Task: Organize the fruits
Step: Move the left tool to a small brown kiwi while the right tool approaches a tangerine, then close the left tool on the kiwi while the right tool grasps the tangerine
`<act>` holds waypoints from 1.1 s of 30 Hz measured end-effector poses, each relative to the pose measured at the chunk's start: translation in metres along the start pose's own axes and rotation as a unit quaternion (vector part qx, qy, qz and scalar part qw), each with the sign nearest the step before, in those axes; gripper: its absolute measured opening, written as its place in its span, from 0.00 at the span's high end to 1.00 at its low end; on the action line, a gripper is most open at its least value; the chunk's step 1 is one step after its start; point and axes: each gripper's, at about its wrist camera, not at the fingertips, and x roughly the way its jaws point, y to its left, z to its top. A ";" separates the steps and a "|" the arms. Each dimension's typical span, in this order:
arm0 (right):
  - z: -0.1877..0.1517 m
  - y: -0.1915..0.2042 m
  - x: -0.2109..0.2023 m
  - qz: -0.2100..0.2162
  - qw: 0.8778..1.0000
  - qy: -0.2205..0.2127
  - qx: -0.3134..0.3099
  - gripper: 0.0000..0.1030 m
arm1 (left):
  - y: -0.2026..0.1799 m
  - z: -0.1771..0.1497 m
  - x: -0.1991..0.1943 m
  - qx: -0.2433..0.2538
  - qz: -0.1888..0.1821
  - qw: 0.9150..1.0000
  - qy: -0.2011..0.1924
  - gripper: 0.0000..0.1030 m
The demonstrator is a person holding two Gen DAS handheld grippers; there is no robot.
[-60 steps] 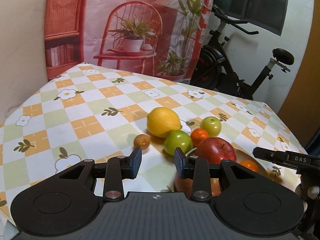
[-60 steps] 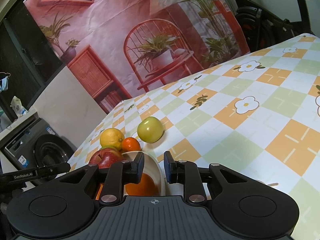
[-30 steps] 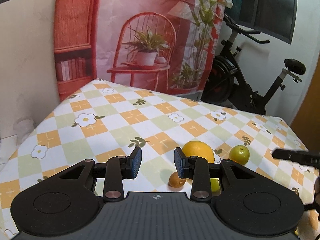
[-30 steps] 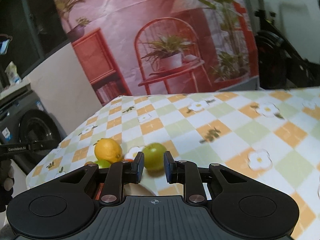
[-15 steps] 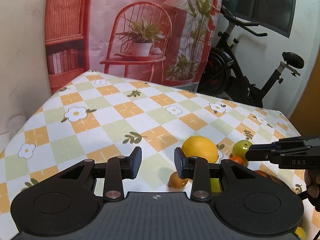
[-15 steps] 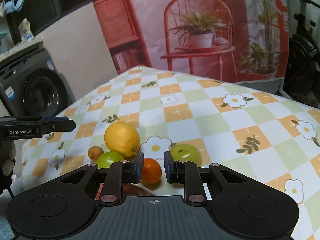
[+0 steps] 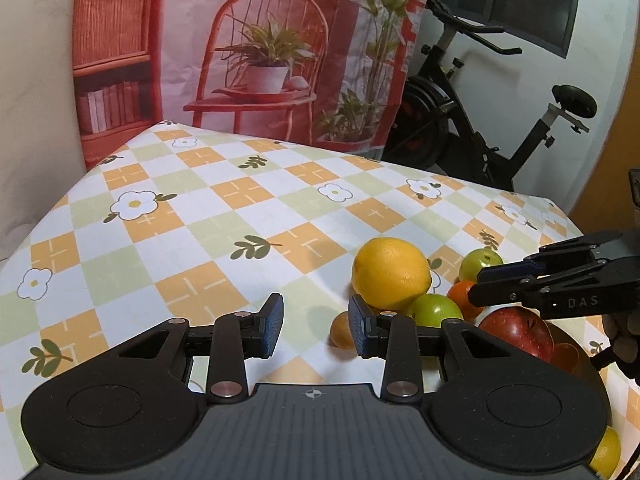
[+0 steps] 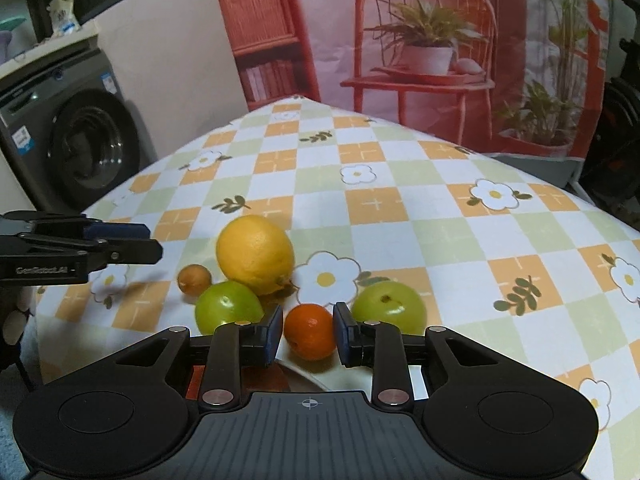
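A large yellow lemon (image 7: 391,272) lies on the checked tablecloth, with a green apple (image 7: 436,309), a small brown fruit (image 7: 340,335), a small orange (image 7: 460,298) and a second green apple (image 7: 480,263) around it. A red apple (image 7: 516,330) sits in a bowl (image 7: 576,354). My left gripper (image 7: 315,326) is open and empty, left of the brown fruit. My right gripper (image 8: 307,334) is open, with the small orange (image 8: 311,332) between its fingers; contact cannot be told. The lemon (image 8: 255,255) and both green apples (image 8: 228,307) (image 8: 389,309) show there too.
The checked tablecloth (image 7: 224,216) covers the table to its far edge. An exercise bike (image 7: 480,120) stands behind the table at the right. A washing machine (image 8: 68,140) stands off the table's left side. A printed backdrop (image 7: 260,52) hangs behind.
My right gripper has dropped and come forward over the fruit, so the small orange now lies between its fingers. My left gripper has lowered slightly toward the fruit pile. Both stay open.
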 end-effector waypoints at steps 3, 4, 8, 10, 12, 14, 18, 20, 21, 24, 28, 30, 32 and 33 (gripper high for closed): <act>-0.001 -0.004 0.002 0.002 1.000 0.005 0.010 0.74 | 0.002 -0.002 0.002 -0.003 -0.001 1.000 0.001 0.63; -0.001 -0.005 0.002 0.003 1.000 0.006 0.012 0.74 | 0.003 -0.001 0.003 -0.003 -0.001 1.000 0.002 0.63; 0.002 -0.010 0.006 0.011 0.999 0.019 0.026 0.74 | 0.003 -0.004 0.006 -0.007 -0.004 1.000 0.005 0.63; 0.004 -0.012 0.008 0.015 0.999 0.025 0.032 0.73 | 0.003 -0.004 0.006 -0.008 -0.006 1.000 0.007 0.63; 0.005 -0.013 0.010 0.018 0.999 0.031 0.037 0.72 | 0.002 -0.006 0.007 -0.011 -0.010 1.000 0.009 0.63; 0.005 -0.013 0.012 0.021 0.998 0.034 0.042 0.71 | 0.003 -0.006 0.008 -0.014 -0.015 1.000 0.011 0.63; 0.005 -0.015 0.013 0.027 0.998 0.035 0.052 0.71 | 0.003 -0.007 0.009 -0.017 -0.019 1.000 0.013 0.63; 0.005 -0.015 0.013 0.028 0.997 0.036 0.054 0.71 | 0.003 -0.007 0.009 -0.016 -0.023 1.000 0.013 0.63; 0.005 -0.015 0.013 0.028 0.997 0.036 0.055 0.71 | 0.003 -0.008 0.010 -0.015 -0.024 1.000 0.013 0.63; 0.005 -0.015 0.014 0.029 0.997 0.036 0.057 0.71 | 0.001 -0.009 0.010 -0.012 -0.027 0.999 0.015 0.63; 0.005 -0.015 0.016 0.030 0.997 0.037 0.061 0.70 | -0.001 -0.009 0.012 -0.008 -0.029 0.999 0.015 0.63; 0.005 -0.016 0.017 0.033 0.997 0.038 0.065 0.70 | -0.001 -0.010 0.013 -0.008 -0.030 0.999 0.016 0.63; 0.005 -0.017 0.018 0.038 0.996 0.039 0.073 0.70 | -0.001 -0.010 0.014 -0.009 -0.031 0.999 0.018 0.63; 0.005 -0.017 0.018 0.039 0.996 0.039 0.074 0.70 | -0.001 -0.010 0.015 -0.010 -0.031 0.999 0.019 0.63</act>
